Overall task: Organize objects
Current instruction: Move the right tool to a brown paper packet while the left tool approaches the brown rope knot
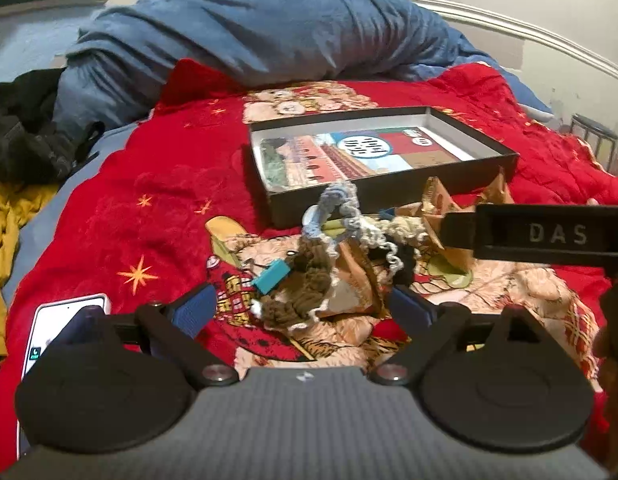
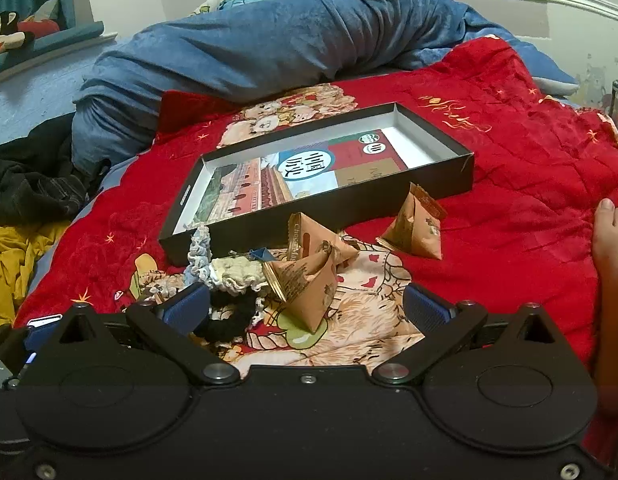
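Observation:
A shallow black box (image 1: pixel 393 196) (image 2: pixel 429 190) with a printed card inside lies on the red blanket. In front of it lies a pile: a brown scrunchie (image 1: pixel 305 292), a blue-grey scrunchie (image 1: pixel 341 200) (image 2: pixel 199 252), a cream scrunchie (image 2: pixel 237 274), a black scrunchie (image 2: pixel 229 320), a teal clip (image 1: pixel 271 278), and three brown snack packets (image 2: pixel 305 284) (image 2: pixel 321 240) (image 2: pixel 419 228). My left gripper (image 1: pixel 299 308) is open, its fingers either side of the brown scrunchie. My right gripper (image 2: pixel 305 308) is open, astride the nearest packet. The right gripper's body (image 1: pixel 549 236) shows in the left wrist view.
A blue duvet (image 1: pixel 249 36) (image 2: pixel 269 44) is heaped behind the box. Dark clothes (image 1: pixel 25 136) and a yellow garment (image 1: pixel 9 224) lie at left. A phone (image 1: pixel 61 320) lies by my left finger. A bare foot (image 2: pixel 609 240) rests at right.

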`<state>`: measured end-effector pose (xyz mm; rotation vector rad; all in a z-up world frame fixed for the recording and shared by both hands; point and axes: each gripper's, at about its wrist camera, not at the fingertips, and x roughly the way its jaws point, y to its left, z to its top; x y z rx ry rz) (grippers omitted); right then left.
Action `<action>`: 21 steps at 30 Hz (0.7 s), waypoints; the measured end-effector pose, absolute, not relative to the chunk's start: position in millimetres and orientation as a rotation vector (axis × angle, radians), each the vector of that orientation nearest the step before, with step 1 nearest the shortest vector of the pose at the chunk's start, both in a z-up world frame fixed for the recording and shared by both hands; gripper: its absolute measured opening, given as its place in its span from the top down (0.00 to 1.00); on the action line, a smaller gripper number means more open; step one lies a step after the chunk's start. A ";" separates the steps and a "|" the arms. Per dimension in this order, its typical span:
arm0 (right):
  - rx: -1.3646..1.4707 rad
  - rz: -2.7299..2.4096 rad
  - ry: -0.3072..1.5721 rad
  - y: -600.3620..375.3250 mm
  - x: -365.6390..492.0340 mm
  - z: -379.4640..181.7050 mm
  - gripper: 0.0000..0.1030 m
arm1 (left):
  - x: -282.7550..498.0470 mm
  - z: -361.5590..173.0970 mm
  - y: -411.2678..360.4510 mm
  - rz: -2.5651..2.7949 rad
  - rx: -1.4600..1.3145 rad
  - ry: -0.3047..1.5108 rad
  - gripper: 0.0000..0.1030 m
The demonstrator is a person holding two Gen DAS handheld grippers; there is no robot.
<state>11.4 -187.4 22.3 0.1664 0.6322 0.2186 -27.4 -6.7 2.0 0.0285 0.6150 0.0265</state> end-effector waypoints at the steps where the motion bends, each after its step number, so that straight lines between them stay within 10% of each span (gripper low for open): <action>1: 0.166 0.217 0.633 -187.7 11.5 22.2 0.00 | -27.3 1.9 -6.1 0.027 0.027 0.616 0.05; 21: 0.171 0.209 0.634 -192.5 14.6 17.0 0.00 | -27.8 -0.5 -7.4 0.028 0.028 0.602 0.01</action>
